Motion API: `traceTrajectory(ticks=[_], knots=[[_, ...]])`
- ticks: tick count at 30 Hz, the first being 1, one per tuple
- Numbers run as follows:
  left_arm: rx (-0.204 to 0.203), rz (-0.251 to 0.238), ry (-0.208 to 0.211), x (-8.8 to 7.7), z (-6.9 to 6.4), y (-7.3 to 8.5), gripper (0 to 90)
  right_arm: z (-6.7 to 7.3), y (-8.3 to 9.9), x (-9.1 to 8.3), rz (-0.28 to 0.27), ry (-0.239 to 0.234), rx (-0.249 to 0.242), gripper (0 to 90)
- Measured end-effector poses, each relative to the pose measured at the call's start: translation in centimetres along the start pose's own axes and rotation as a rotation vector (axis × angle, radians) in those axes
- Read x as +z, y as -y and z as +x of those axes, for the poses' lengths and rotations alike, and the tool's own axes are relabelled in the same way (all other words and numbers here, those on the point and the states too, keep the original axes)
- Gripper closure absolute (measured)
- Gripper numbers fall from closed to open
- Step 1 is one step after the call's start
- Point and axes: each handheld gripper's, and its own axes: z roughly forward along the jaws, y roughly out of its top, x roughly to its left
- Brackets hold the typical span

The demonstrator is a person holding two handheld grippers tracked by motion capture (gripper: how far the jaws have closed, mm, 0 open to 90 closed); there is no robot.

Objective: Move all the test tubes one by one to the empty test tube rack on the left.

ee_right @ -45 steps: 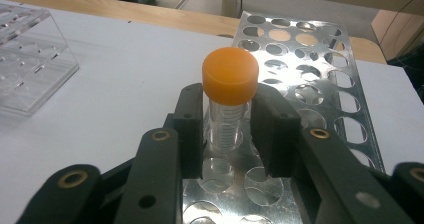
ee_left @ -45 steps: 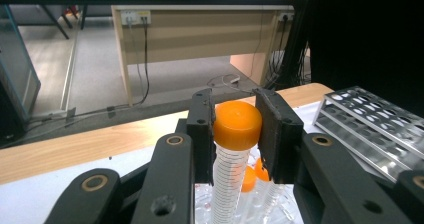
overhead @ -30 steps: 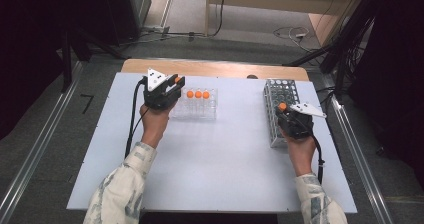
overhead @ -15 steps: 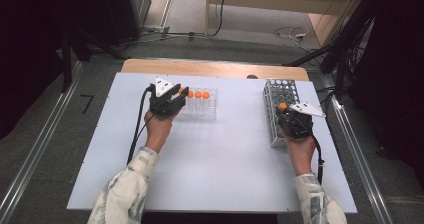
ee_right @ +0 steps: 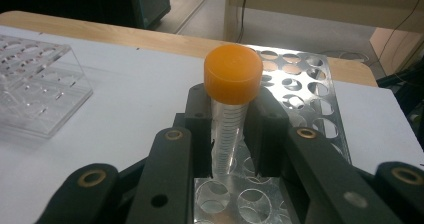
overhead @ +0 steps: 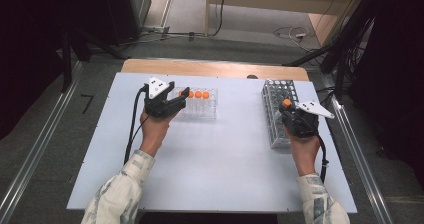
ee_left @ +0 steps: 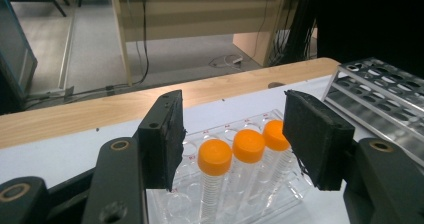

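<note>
Orange-capped tubes (ee_left: 215, 156) stand upright in the clear rack (overhead: 200, 104), directly ahead of our left gripper (ee_left: 232, 139), jaws apart. Right gripper (ee_right: 232, 139) clamps one tube (ee_right: 231, 99) over the metal rack (overhead: 275, 109).

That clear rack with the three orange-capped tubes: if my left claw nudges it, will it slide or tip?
The clear rack looks thin and light, so on the smooth table it would probably slide. Its tubes stand tall above it, so they may wobble.

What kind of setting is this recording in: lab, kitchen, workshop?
Probably a lab or a test bench made to look like one. Orange-capped tubes stand in a clear plastic rack, a metal tube rack sits on the white table, and cables run across the floor behind.
</note>
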Motion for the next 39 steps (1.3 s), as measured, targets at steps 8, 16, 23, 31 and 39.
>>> traceTrajectory(ticks=[8,16,23,31,39], knots=[[-0.004,-0.059,0.036,-2.5,-1.2,-0.2,41.5,0.1,-1.2,-2.3,-0.076,-0.017,0.005,71.6],[0.041,-0.080,0.156,-4.8,-4.7,-0.2,38.7,2.1,-2.2,-6.0,-0.140,-0.117,-0.041,71.6],[0.096,-0.028,0.301,-5.0,-9.0,0.6,37.8,6.9,-0.7,-5.5,-0.067,-0.274,-0.122,71.6],[0.128,0.022,0.379,-4.1,-11.7,1.9,43.6,12.3,1.7,-4.0,0.014,-0.393,-0.231,71.6],[0.155,0.073,0.397,-3.5,-12.2,2.8,53.6,14.0,2.4,-3.5,0.033,-0.408,-0.281,71.6]])
